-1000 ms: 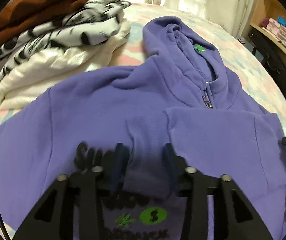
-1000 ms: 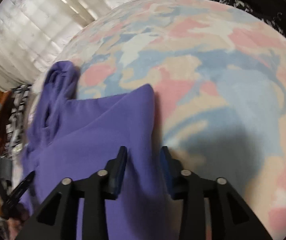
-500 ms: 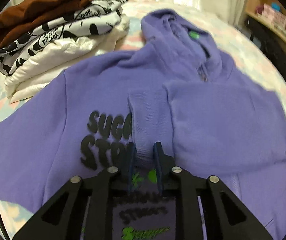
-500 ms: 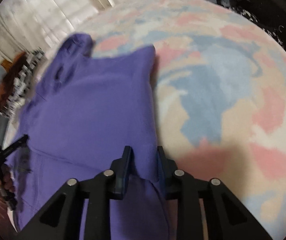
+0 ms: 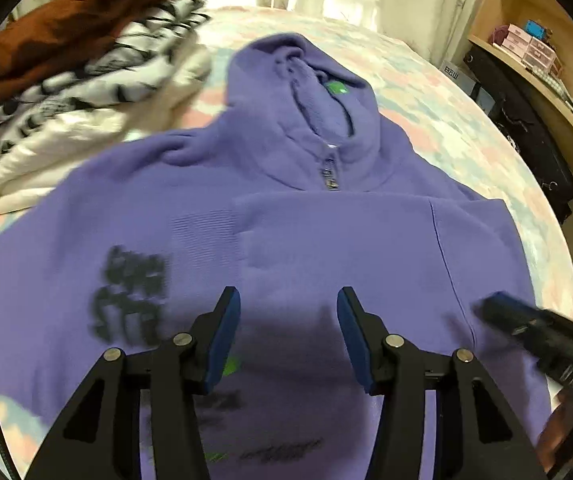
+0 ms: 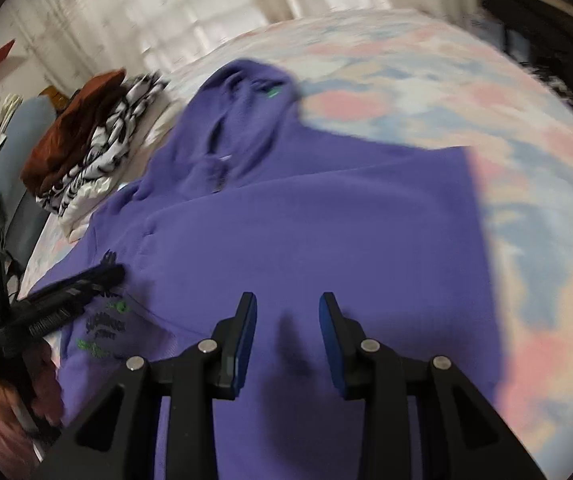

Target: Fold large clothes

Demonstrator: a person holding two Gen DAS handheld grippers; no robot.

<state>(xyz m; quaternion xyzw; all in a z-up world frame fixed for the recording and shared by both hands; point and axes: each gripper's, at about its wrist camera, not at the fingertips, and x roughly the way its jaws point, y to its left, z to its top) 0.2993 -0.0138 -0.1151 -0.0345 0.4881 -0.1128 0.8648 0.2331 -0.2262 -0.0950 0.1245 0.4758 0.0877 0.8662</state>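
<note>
Purple fleece hoodie (image 5: 286, 216) lies flat on pastel patchwork bedspread (image 5: 446, 120), one sleeve folded across chest, hood at 12 o'clock. Left gripper (image 5: 288, 334) jaws wide, empty, above the chest; right gripper (image 6: 288, 334) likewise. Folded clothes stack (image 5: 66, 64) at 10 o'clock.

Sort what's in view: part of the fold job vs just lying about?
Job: purple hoodie, left gripper, right gripper, both open above it.

Lying about: stack of folded clothes, shelf boxes, black bag, curtains.
</note>
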